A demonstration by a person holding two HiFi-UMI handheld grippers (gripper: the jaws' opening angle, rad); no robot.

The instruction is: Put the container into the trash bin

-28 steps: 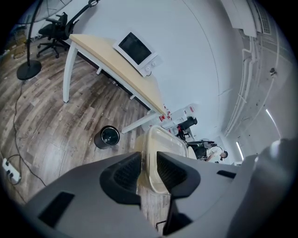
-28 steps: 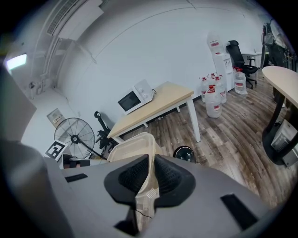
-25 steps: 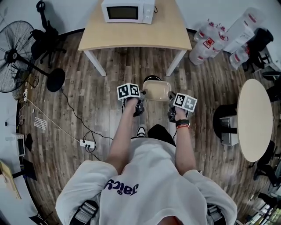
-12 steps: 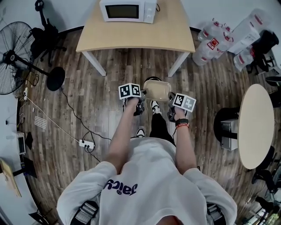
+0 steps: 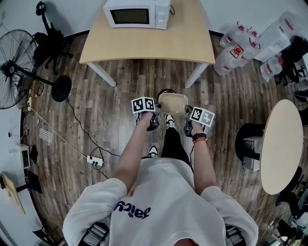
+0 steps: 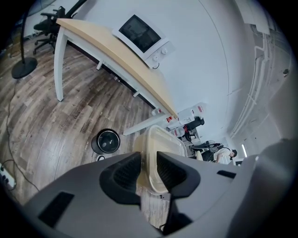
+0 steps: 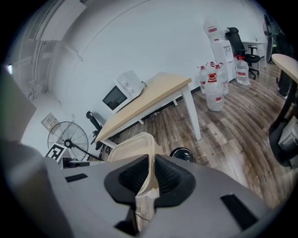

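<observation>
A shallow beige plastic container hangs level between my two grippers, over the floor in front of the person. My left gripper is shut on its left rim, which sits between the pads in the left gripper view. My right gripper is shut on the right rim. The container's lid side faces up, and its edge shows in the right gripper view. The trash bin, small, round and black, stands on the floor just beyond; the container hides most of the bin in the head view.
A wooden table with a white microwave stands just behind the bin. Water bottles cluster at the back right, with a round table to the right. A floor fan and a power strip lie left.
Both grippers have carried the container forward and lower, toward the bin and the table. The person's leg has stepped forward under the container.
</observation>
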